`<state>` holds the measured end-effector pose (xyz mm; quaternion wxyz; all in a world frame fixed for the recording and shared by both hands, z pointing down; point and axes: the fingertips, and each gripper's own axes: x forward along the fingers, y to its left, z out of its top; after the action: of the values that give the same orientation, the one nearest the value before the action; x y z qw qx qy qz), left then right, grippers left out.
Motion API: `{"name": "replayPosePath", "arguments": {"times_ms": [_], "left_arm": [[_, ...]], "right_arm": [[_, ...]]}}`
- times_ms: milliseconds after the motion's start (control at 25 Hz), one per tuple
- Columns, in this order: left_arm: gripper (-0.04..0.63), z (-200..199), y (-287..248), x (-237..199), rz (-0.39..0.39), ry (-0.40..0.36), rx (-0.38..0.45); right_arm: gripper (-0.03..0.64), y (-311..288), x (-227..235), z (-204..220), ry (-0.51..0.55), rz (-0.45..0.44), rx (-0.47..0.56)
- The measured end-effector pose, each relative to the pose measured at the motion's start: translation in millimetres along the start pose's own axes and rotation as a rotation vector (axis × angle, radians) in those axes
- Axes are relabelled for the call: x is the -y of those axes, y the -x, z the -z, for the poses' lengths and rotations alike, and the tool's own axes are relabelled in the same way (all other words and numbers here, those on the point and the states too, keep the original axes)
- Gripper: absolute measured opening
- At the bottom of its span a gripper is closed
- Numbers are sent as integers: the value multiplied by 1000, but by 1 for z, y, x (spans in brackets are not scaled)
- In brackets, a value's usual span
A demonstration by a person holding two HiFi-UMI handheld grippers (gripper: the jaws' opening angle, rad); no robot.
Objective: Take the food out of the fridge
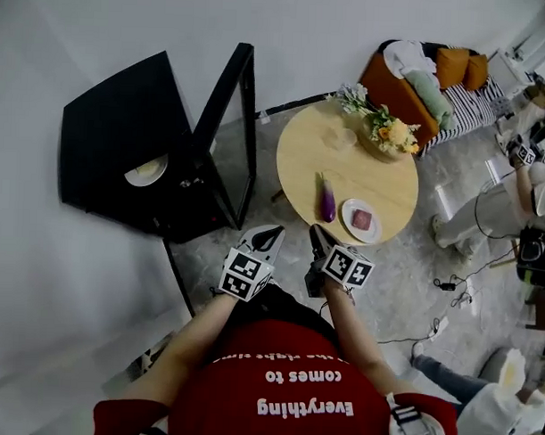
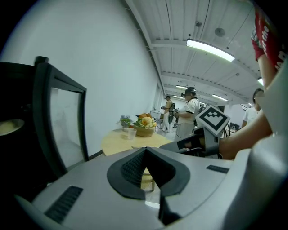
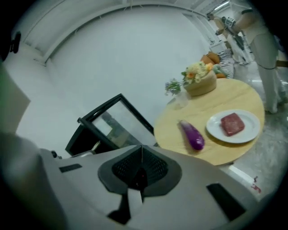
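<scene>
The left gripper point(image 2: 145, 152) is holding its jaws closed on nothing, tips meeting, with only floor and table showing beyond them. The right gripper point(image 3: 141, 149) is likewise keeping its jaws shut and empty. In the head view both are hovering side by side in front of the person's chest, the left gripper point(image 1: 267, 237) just beside the right gripper point(image 1: 318, 233), both pointing away from the body and slightly down.

The food left to fetch appears to be a plate of something pale yellow point(image 1: 146, 171), sitting flat inside the black fridge point(image 1: 111, 117). It is lying ahead and well to the left of both sets of jaws, so the left gripper is the nearer one. Being round, the plate is offering no long axis; what matters is the rim facing the opening. In the left gripper view it is showing only at the far left edge point(image 2: 9, 127).

The glass door point(image 1: 237, 122) is standing open, its near end close to the left gripper, fencing the fridge opening off from the round table point(image 1: 301, 155). Any reach probably has to swing left around that door edge.

An eggplant point(image 1: 328, 198) and a plate of raw meat point(image 1: 361, 220) are already resting near the table's near edge, with a flower basket point(image 1: 391, 134) toward its far edge. Bare wood is remaining at the table's middle and left edge.
</scene>
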<state>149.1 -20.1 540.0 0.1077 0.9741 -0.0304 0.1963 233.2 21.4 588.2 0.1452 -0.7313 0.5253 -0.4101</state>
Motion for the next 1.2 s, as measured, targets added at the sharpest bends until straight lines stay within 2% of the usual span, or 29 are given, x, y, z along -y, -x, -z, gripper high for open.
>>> {"name": "replayPosePath", "arguments": {"times_ms": [200, 360, 520, 680, 920, 1200], "left_arm": [[-3, 14, 53, -51, -185, 71, 21], [-3, 28, 95, -81, -326, 138, 40], [-3, 38, 128, -103, -430, 186, 65], [-3, 40, 165, -120, -534, 241, 114], [-3, 40, 214, -141, -657, 265, 157], [-2, 47, 256, -165, -767, 305, 192]], "right_arm": [[17, -48, -79, 19, 75, -251, -113], [17, -75, -126, 41, 128, -367, -206], [17, -95, -167, 63, 145, -456, -272], [17, -109, -213, 89, 131, -568, -349], [17, -121, -269, 120, 64, -708, -442], [18, -143, -317, 136, -53, -760, -470]]}}
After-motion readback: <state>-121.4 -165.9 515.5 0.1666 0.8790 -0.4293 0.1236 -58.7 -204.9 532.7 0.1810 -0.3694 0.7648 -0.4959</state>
